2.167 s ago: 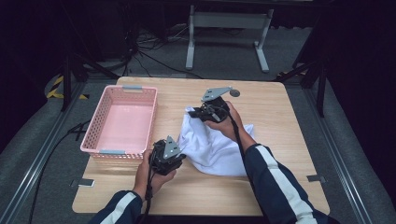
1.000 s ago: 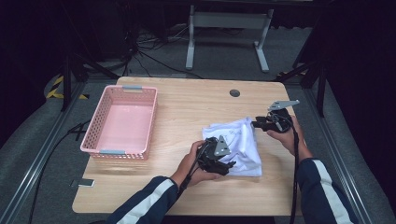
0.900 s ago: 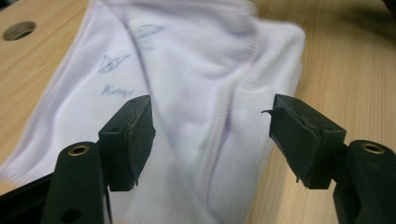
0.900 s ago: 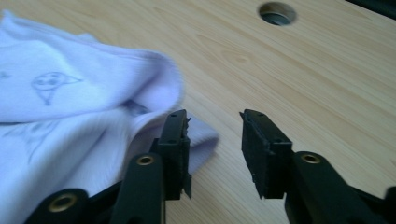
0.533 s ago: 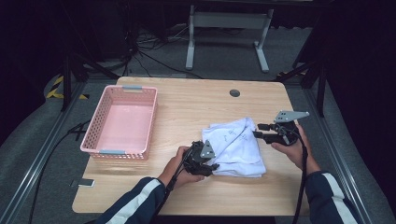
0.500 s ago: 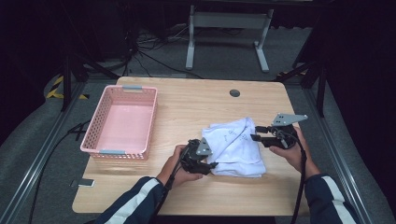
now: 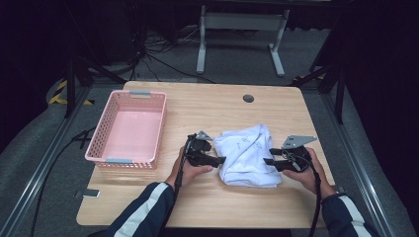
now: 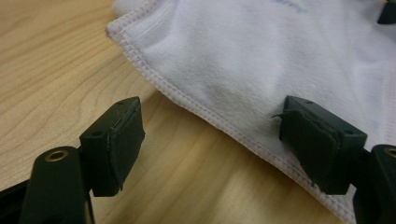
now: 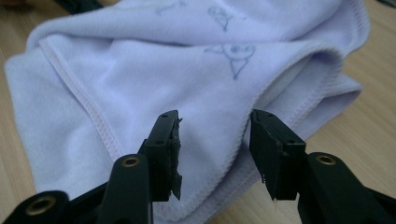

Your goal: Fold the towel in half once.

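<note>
In the high view we find the white, faintly printed cotton cloth (image 7: 248, 155) lying folded on the light wooden table (image 7: 207, 106), right of centre, with the left gripper (image 7: 217, 160) at its left edge and the right gripper (image 7: 269, 161) at its right edge. The pink plastic lattice basket (image 7: 127, 129) stands well apart to the left. Beyond the table we note dark carpet, cables and a grey metal stand (image 7: 239, 34).

In the left gripper view the jaws stand wide — they have just been opening — and straddle the stitched hem (image 8: 205, 109); one pad hangs over the cloth, the other over bare wood, neither pressing.

In the right gripper view the jaws stand moderately apart, likewise just opening, with a folded edge (image 9: 243, 140) between them, ungripped.

We judge the fold to be in hand, both sides just released — the next move calls for a fresh pinch on an edge, or lifting the bundle towards the basket.
</note>
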The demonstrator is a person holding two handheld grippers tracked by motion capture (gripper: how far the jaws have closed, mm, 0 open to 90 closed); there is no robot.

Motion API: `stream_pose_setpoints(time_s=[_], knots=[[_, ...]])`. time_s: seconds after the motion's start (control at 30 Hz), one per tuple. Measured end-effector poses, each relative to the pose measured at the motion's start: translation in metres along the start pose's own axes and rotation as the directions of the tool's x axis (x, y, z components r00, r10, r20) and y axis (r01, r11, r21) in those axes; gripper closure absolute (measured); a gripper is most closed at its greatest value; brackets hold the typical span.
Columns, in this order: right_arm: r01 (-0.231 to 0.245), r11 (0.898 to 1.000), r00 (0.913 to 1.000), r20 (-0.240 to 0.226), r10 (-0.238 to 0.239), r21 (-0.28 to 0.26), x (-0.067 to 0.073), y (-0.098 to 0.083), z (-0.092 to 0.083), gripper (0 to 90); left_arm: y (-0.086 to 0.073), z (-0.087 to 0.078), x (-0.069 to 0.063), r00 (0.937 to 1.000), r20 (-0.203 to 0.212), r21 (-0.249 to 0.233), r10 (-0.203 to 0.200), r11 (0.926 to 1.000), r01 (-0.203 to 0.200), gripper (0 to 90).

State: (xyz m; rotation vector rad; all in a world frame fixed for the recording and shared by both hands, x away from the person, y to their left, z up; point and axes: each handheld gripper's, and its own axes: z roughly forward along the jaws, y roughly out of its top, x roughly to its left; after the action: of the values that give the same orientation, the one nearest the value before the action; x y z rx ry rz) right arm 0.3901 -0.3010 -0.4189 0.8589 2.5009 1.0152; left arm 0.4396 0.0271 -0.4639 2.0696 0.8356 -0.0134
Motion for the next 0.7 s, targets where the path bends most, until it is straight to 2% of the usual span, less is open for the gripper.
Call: stream_pose_setpoints(time_s=[0.07,0.1,0.13,0.17,0.2,0.23,0.27,0.3,0.33,0.37,0.4,0.43,0.47,0.5,0.53,0.57,0.6,0.63,0.67,0.7], knots=[[0.006,1.000,0.9999,-0.013,-0.006,0.010,0.001,-0.003,0.002,53.9,0.003,-0.002,-0.005,0.9979,-0.045,-0.010,0.046,0.9988,-0.047,36.5],[0.009,1.000,0.9999,-0.012,-0.008,0.015,0.002,-0.004,0.002,54.0,0.005,-0.004,-0.009,0.9960,-0.038,-0.034,0.081,0.9960,-0.082,47.3],[0.014,1.000,0.9997,-0.019,-0.014,0.009,0.003,-0.005,0.000,53.9,0.009,-0.008,-0.017,0.9861,-0.084,-0.056,0.143,0.9874,-0.148,57.5],[0.014,1.000,0.9997,-0.019,-0.014,0.009,0.003,-0.005,0.000,53.9,0.009,-0.008,-0.017,0.9861,-0.084,-0.056,0.143,0.9874,-0.148,61.1],[0.011,1.000,0.9997,-0.021,-0.010,0.010,0.004,-0.006,-0.001,54.0,0.011,-0.010,-0.021,0.9854,-0.068,-0.080,0.156,0.9837,-0.161,61.1],[0.010,1.000,0.9996,-0.026,-0.010,0.010,0.005,-0.007,-0.003,54.1,0.013,-0.012,-0.023,0.9820,-0.076,-0.084,0.173,0.9803,-0.179,66.8],[0.009,1.000,0.9997,-0.025,-0.008,0.007,0.006,-0.008,-0.004,54.1,0.015,-0.013,-0.029,0.9734,-0.108,-0.098,0.202,0.9722,-0.212,68.0],[0.013,1.000,0.9997,-0.022,-0.013,0.014,0.008,-0.011,-0.006,54.1,0.018,-0.014,-0.035,0.9683,-0.082,-0.132,0.236,0.9604,-0.245,75.4],[0.013,1.000,0.9997,-0.022,-0.013,0.014,0.008,-0.011,-0.006,54.1,0.018,-0.014,-0.035,0.9683,-0.082,-0.132,0.236,0.9604,-0.245,78.2],[0.005,1.000,0.9998,-0.020,-0.005,0.007,0.009,-0.013,-0.010,54.1,0.021,-0.015,-0.047,0.9511,-0.098,-0.146,0.293,0.9410,-0.305,78.6],[0.004,1.000,0.9997,-0.022,-0.004,0.009,0.010,-0.015,-0.012,54.1,0.021,-0.015,-0.051,0.9485,-0.081,-0.163,0.306,0.9348,-0.316,82.9],[0.005,1.000,0.9998,-0.021,-0.005,0.012,0.011,-0.016,-0.013,54.1,0.023,-0.014,-0.057,0.9406,-0.074,-0.165,0.331,0.9260,-0.339,83.4],[0.005,1.000,0.9998,-0.017,-0.005,0.008,0.011,-0.017,-0.014,54.3,0.024,-0.012,-0.065,0.9305,-0.072,-0.180,0.359,0.9129,-0.366,84.0],[0.005,1.000,0.9998,-0.017,-0.005,0.008,0.011,-0.017,-0.014,54.3,0.024,-0.012,-0.065,0.9305,-0.072,-0.180,0.359,0.9129,-0.366,85.5],[0.001,1.000,0.9998,-0.019,0.000,0.016,0.012,-0.021,-0.019,54.5,0.026,-0.009,-0.073,0.9192,-0.044,-0.186,0.391,0.9008,-0.392,86.6],[0.001,1.000,0.9998,-0.019,0.000,0.016,0.012,-0.021,-0.019,54.5,0.027,-0.007,-0.080,0.9101,-0.035,-0.191,0.413,0.8911,-0.412,86.6],[0.001,1.000,0.9999,-0.013,0.000,0.012,0.012,-0.023,-0.021,54.5,0.028,-0.004,-0.086,0.8982,-0.029,-0.192,0.439,0.8795,-0.436,87.1],[-0.005,1.000,0.9999,-0.011,0.005,0.011,0.011,-0.025,-0.023,54.5,0.029,0.000,-0.093,0.8883,0.000,-0.197,0.459,0.8709,-0.450,87.4],[-0.013,1.000,0.9999,-0.004,0.013,0.006,0.011,-0.028,-0.028,54.8,0.029,0.006,-0.105,0.8713,0.023,-0.194,0.490,0.8573,-0.477,87.6],[-0.022,1.000,0.9998,-0.001,0.022,-0.001,0.010,-0.029,-0.031,54.7,0.029,0.006,-0.105,0.8713,0.023,-0.194,0.490,0.8573,-0.477,87.5]])
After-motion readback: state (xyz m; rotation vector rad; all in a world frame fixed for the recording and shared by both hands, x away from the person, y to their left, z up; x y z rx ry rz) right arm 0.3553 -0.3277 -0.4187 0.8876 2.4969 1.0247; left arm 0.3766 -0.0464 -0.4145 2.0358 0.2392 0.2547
